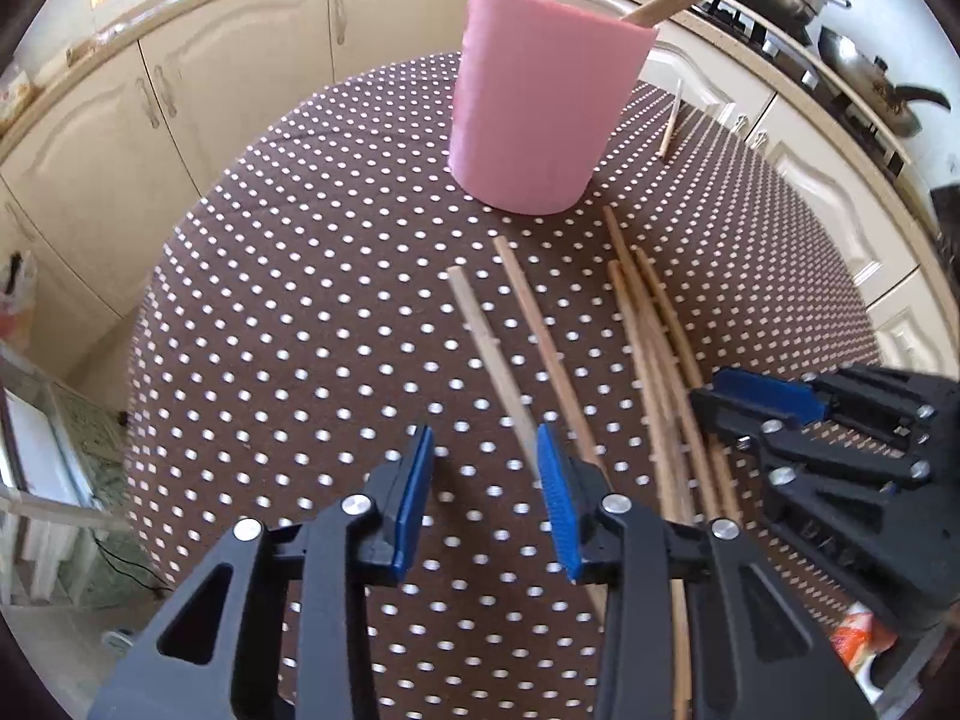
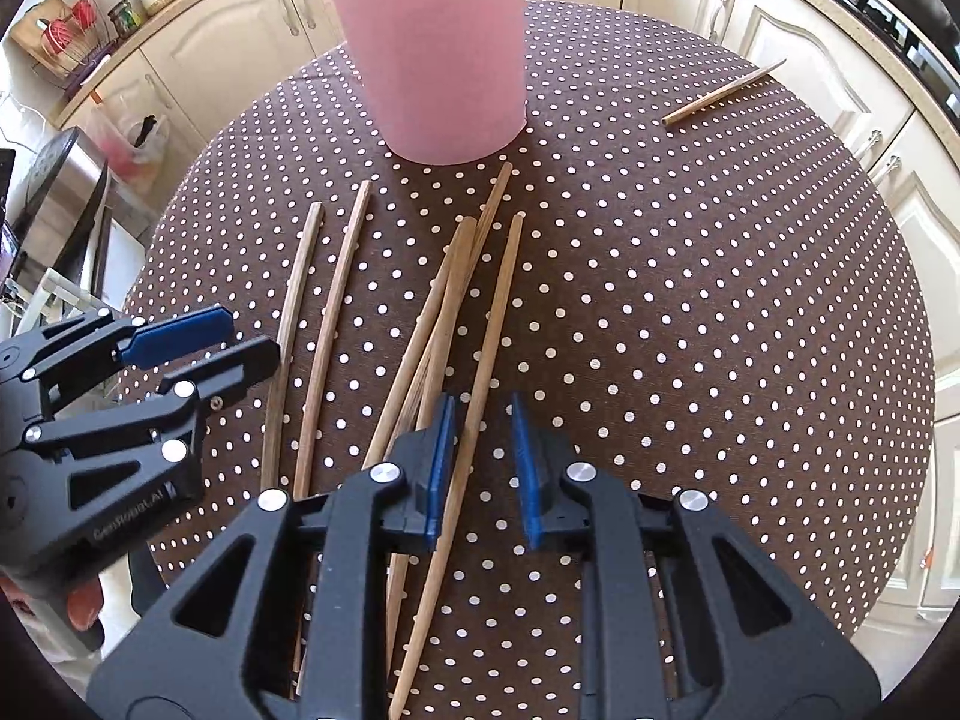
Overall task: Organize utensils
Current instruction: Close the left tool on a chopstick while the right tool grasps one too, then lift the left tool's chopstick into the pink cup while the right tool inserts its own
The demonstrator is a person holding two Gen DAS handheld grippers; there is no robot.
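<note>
Chopsticks (image 2: 336, 300) lie loose at 6 o'clock of pink holder (image 2: 432, 54); both hand-held grippers, left (image 1: 486, 498) and right (image 2: 483, 468), released, straddling sticks for pickup.

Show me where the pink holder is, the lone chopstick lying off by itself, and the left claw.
pink holder (image 2: 438, 60), right wrist view, on its front wall.
lone chopstick (image 2: 723, 94), right wrist view, on the middle of its shaft.
left claw (image 1: 486, 495), left wrist view, midway between its fingertips.
</note>
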